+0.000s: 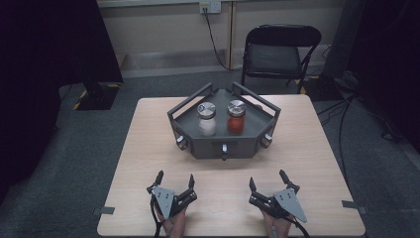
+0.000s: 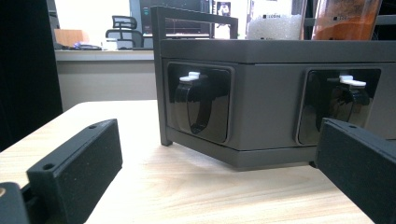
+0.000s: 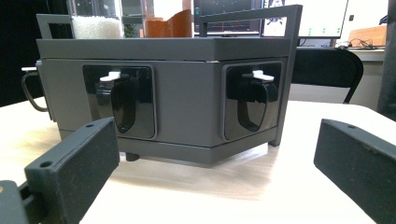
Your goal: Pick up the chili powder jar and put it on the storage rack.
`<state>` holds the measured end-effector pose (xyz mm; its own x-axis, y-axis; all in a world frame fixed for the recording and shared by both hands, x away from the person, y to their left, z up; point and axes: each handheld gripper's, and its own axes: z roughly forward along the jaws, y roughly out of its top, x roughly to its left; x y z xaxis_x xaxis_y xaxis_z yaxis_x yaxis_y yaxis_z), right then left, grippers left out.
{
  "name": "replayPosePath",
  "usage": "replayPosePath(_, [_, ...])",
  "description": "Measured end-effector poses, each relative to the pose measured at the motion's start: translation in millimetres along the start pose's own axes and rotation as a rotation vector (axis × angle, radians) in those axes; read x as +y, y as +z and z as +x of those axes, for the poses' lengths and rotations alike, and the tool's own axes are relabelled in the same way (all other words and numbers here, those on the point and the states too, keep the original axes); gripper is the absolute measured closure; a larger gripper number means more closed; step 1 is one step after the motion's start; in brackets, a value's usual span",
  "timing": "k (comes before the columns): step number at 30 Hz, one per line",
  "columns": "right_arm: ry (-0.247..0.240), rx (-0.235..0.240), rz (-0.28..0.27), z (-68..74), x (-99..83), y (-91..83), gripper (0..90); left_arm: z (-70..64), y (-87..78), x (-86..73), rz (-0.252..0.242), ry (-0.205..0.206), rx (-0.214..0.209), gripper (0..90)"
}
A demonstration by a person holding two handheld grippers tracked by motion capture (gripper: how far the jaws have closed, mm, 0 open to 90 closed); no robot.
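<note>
Here's the worktop (image 1: 148, 148), pale wood grain, square-ish, sitting on a grey carpeted floor (image 1: 59, 163). Behind its far edge there's a black folding chair (image 1: 278, 52), and a cable runs down from a wall socket (image 1: 210, 6) above it.

On the far half of the worktop sits a dark grey angular rack (image 1: 223, 144), a many-sided box with raised rail handles at its back corners. Its front faces carry recessed panels, each with a black hooked lever topped by a white tab; from the left gripper view you can see one at the corner (image 2: 196, 100) and another further along (image 2: 348, 95).

Standing upright on the rack's top, side by side, two jars with metal lids: the white-filled jar (image 1: 207, 119) to the left, the red-filled jar (image 1: 236, 117) to the right, close together but apart.

Now down at the near edge, both hands come in. The left gripper (image 1: 174, 178) rests low over the worktop, jaws spread wide, nothing between them, pointing toward the rack. The right gripper (image 1: 268, 179) mirrors it on the other side, jaws also spread wide and empty. Each carries a grey three-cornered plate on top. Both are well apart from the rack, with bare wood between.
</note>
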<state>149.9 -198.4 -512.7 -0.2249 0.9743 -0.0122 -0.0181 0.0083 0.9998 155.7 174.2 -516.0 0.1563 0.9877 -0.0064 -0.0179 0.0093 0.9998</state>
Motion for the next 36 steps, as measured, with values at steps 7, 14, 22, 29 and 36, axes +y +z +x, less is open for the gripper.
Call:
replayPosePath(7, [0.001,-0.012,-0.014,1.6,-2.4,-2.2,0.0,0.0,0.0,0.0,0.000,0.000,0.000,0.5])
replayPosePath(14, [0.001,-0.001,-0.009,-0.2,-1.6,-2.0,0.0,0.0,0.0,0.0,0.000,0.000,0.000,0.5])
replayPosePath(22, [0.000,-0.005,-0.009,0.5,-1.6,-2.0,0.0,0.0,0.0,0.0,0.000,0.000,0.000,0.5])
replayPosePath(29, [0.001,0.000,-0.009,-0.3,-1.6,-2.1,0.0,0.0,0.0,-0.1,0.000,0.000,0.000,0.4])
replayPosePath(36, [0.001,0.003,-0.008,-0.9,-1.5,-2.1,0.0,0.1,0.0,-0.1,0.000,0.000,0.000,0.2])
